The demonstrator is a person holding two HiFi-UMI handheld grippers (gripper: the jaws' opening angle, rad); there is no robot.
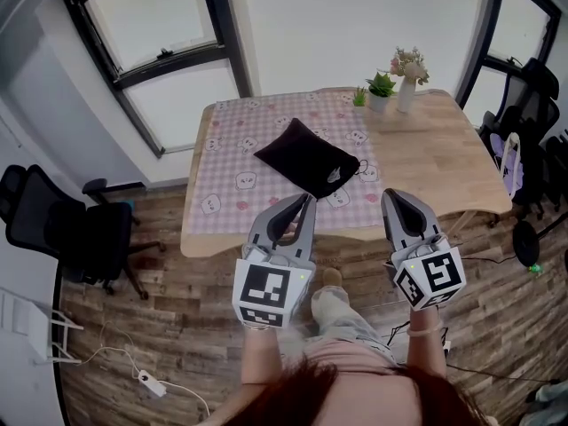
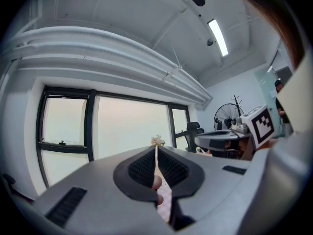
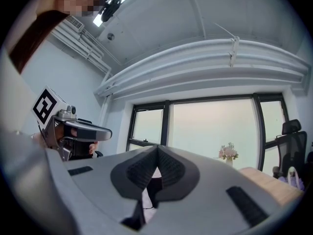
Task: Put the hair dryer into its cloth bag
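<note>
We hold both grippers level in front of the table's near edge. The left gripper has its jaws pressed together with nothing between them; its own view shows the ribbed pads meeting on a thin seam. The right gripper is closed and empty too, and its pads meet in its own view.

The bag lies on the pink checked cloth at the table's left half, beyond our fingertips. It sits skewed, with its long axis running from far left to near right. What looks like its drawstring end faces near right. We see no dryer on the table or in either grip. The bag looks a little full, but we cannot tell whether the dryer is inside.

The left gripper is nearer: the bag's near corner lies just past its tips and slightly right of them. The right gripper stands well to the bag's right, closer to the drawstring end. We judge that any reach goes forward and down, left jaws to the near corner.
</note>
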